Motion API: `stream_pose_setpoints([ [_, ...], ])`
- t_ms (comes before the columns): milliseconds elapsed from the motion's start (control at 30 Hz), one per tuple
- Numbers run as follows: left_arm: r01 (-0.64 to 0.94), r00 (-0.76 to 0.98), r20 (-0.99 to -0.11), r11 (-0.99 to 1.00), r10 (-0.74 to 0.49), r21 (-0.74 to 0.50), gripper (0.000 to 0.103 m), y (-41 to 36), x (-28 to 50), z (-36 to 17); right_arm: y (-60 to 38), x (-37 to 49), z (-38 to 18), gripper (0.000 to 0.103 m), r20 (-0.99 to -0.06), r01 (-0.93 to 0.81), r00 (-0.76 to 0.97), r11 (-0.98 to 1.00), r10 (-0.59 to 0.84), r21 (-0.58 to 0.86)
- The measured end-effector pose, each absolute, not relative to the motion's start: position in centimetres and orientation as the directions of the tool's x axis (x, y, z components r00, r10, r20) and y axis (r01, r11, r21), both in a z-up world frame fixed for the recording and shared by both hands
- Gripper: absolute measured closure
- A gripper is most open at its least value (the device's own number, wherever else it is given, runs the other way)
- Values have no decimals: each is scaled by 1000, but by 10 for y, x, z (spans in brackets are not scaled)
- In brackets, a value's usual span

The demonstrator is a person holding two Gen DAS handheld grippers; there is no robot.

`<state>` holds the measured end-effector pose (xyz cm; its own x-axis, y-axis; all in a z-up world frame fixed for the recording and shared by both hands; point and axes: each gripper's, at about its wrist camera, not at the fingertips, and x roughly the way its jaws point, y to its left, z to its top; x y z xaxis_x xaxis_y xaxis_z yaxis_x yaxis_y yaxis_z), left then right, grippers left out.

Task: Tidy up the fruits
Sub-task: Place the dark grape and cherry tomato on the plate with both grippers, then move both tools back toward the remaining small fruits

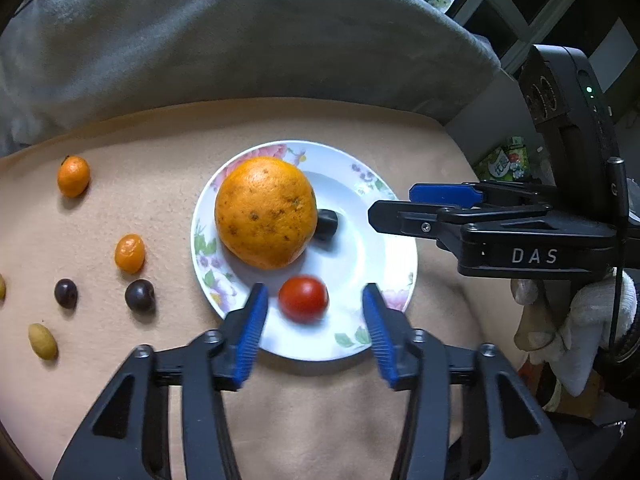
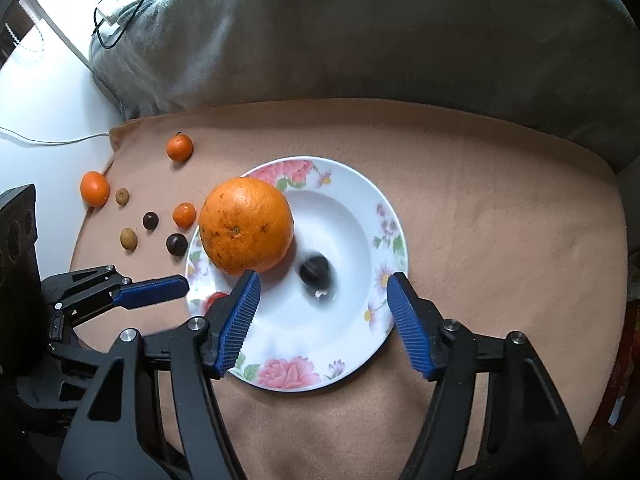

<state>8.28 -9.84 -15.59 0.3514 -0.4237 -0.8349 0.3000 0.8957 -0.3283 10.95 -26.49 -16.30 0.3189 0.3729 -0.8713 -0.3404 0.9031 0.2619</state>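
On the tan fleece blanket (image 1: 160, 208), at the far left of the left wrist view, lay a yellowish oval fruit (image 1: 42, 341), then 2 small dark round fruits (image 1: 66, 293) (image 1: 139, 295) side by side, with 2 small orange kumquat-like fruits (image 1: 73, 176) (image 1: 129, 253) beyond them, all well apart from each other. Next came the white round plate with a pink floral rim (image 1: 362, 178), bearing 1 large speckled orange (image 1: 265, 212) on its left part, a dark blurred small fruit (image 1: 327, 224) just beside the orange on its right, and a small red tomato (image 1: 303, 299) on the plate's near part. The left gripper (image 1: 316, 334) stood with its blue ribbed pads (image 1: 251, 336) parted on either side of the tomato, neither pad touching it, holding nothing. Further right, the right gripper (image 2: 322, 324) reached over the plate's right rim, its black body in a white-gloved hand (image 1: 576, 320); in its own view its jaws stood wide apart over the plate, empty, with the dark fruit lying blurred in the plate's well between and beyond its pads. A grey plush blanket (image 1: 240, 40) lay behind the tan one.
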Motion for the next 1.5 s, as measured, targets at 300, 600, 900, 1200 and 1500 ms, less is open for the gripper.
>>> stream_pose_setpoints([
  [300, 295, 362, -840, 904, -405, -309, 43, -99, 78, -155, -266, 109, -157, 33, -867, -326, 339, 910, 366, 256],
  [600, 262, 391, -830, 913, -397, -313, 43, -83, 69, -150, -256, 105, -149, 33, -863, -346, 359, 909, 357, 232],
  [900, 176, 437, -827, 936, -353, -307, 43, -45, 54, -148, -235, 103, -137, 33, -842, -384, 385, 895, 378, 226],
  [1200, 38, 486, -832, 957, -269, -287, 44, 10, 43, -149, -195, 109, -128, 33, -828, -457, 384, 863, 409, 215],
  [1500, -101, 508, -841, 958, -184, -270, 46, 65, 40, -157, -142, 123, -126, 33, -857, -577, 316, 799, 408, 167],
])
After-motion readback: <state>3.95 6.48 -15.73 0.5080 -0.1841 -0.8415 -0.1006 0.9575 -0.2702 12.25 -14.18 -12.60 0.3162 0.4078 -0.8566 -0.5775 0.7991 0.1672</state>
